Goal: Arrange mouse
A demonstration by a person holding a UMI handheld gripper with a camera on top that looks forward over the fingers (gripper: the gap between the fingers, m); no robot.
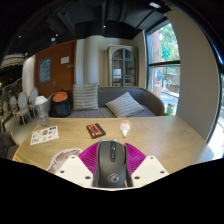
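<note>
A black computer mouse with a scroll wheel and a round logo sits between my two fingers, above the wooden table. My gripper is shut on the mouse, with the magenta pads pressing on its left and right sides. The mouse's front points away from me across the table.
A dark red-brown box and a small white object lie further ahead on the table. Papers lie at the left and a patterned disc next to my left finger. A grey sofa with cushions stands behind the table.
</note>
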